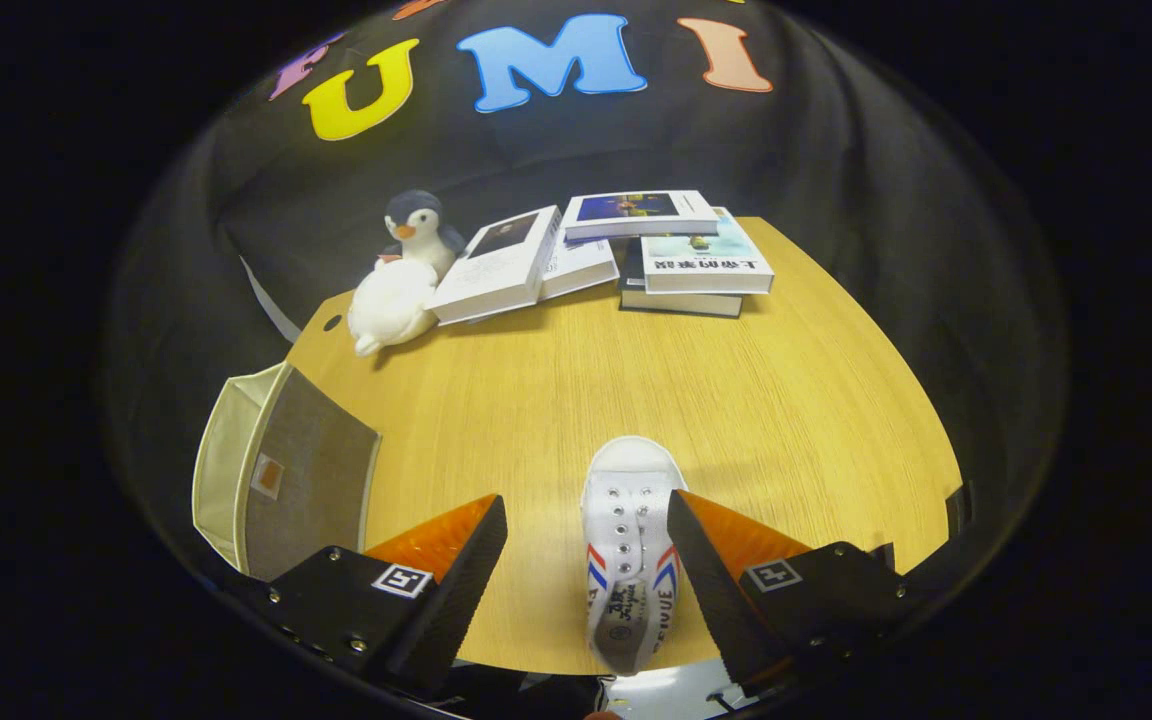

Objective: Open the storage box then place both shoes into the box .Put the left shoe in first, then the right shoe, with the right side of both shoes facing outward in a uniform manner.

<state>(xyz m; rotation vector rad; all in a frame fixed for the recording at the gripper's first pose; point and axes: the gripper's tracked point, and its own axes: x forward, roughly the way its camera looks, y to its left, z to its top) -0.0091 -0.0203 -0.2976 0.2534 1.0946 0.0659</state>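
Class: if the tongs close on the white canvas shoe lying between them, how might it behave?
The white canvas shoe lies between the open tongs. Its laced cloth upper would probably give under pressure. It looks light, so likely easy to lift. The flat sole suggests sliding, not rolling.

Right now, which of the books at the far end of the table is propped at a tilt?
The white book beside the penguin plush; it leans, the others lie flat. Gripper open around the shoe.

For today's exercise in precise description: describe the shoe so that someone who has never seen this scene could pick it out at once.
Start at the wooden table, with books and a plush penguin at its far end. At the near edge, between the open fingers of the gripper, lies the shoe, toe pointing away. It is the sole white lace-up sneaker, with red and blue side stripes.
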